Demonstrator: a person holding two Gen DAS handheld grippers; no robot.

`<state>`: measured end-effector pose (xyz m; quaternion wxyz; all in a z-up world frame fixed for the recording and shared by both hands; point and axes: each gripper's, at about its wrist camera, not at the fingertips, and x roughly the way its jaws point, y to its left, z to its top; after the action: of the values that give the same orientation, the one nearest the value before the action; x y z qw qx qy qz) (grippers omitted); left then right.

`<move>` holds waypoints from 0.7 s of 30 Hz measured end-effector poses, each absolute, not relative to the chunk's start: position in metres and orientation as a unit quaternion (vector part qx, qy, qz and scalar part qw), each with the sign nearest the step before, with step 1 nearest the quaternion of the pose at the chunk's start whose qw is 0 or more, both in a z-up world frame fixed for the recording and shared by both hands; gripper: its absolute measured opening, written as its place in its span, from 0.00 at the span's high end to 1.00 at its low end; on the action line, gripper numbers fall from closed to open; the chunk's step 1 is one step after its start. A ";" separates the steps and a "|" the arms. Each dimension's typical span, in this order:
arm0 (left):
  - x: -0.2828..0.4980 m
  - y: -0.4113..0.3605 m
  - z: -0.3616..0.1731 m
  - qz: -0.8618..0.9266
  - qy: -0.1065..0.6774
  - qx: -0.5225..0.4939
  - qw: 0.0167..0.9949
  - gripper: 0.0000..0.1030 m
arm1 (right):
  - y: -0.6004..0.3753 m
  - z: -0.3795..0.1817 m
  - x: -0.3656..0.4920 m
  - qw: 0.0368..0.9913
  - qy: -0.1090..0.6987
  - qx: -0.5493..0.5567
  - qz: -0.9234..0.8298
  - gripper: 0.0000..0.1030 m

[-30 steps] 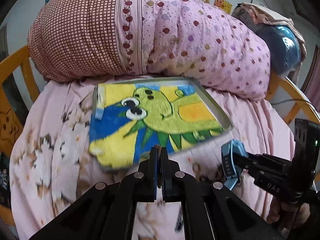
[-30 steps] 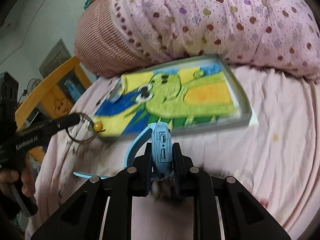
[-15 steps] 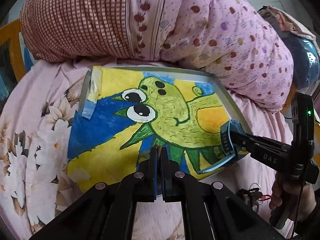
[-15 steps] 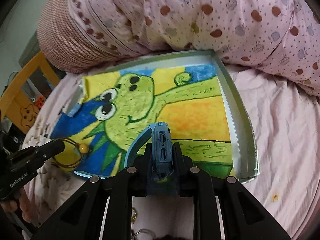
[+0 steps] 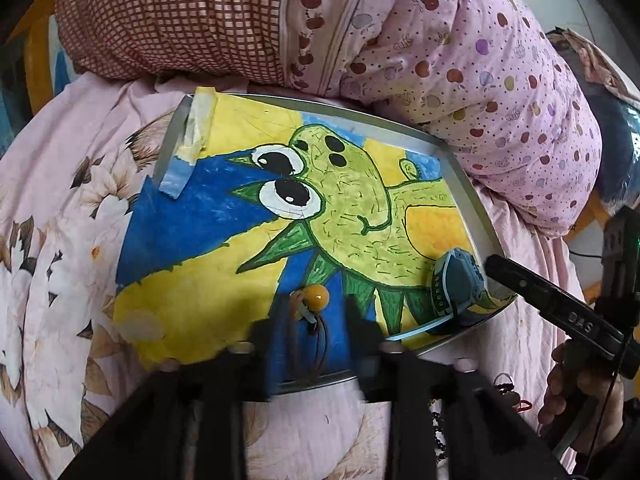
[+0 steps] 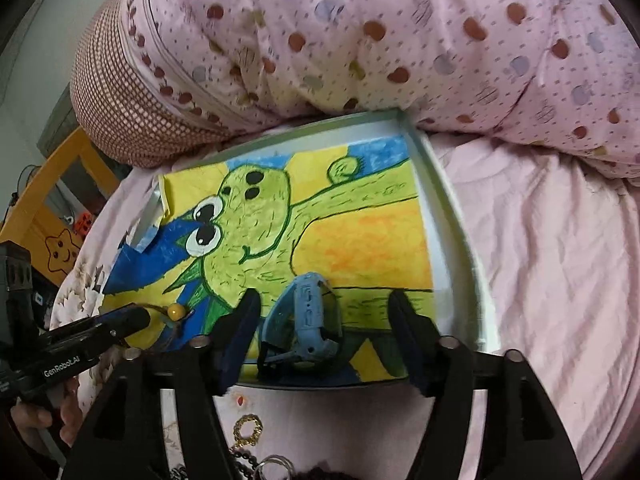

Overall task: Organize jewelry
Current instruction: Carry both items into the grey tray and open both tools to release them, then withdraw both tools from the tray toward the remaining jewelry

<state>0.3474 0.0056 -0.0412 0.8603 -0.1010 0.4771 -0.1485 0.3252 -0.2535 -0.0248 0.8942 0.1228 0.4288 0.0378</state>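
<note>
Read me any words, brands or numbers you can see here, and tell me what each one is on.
"GenRobot.AI": white lettering on the arm of the left gripper, seen from the right wrist.
"DAS": raised letters on the arm of the right gripper, seen from the left wrist; it may be part of a longer word.
Blue watch: side markings too small to read.

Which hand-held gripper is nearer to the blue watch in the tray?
Right. The right hand-held gripper stands open with the blue watch between its fingers, on the tray. The left hand-held gripper is further along the tray's near edge, open around the bead bracelet.
</note>
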 end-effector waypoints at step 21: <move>0.251 0.003 0.018 -0.130 0.375 -0.060 0.916 0.00 | -0.273 0.024 0.218 0.942 0.318 0.099 0.040 0.02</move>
<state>0.2508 0.0031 0.0180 0.9160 -0.0604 0.3747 -0.1301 0.2180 -0.2733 0.0245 0.9422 0.0990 0.3176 0.0404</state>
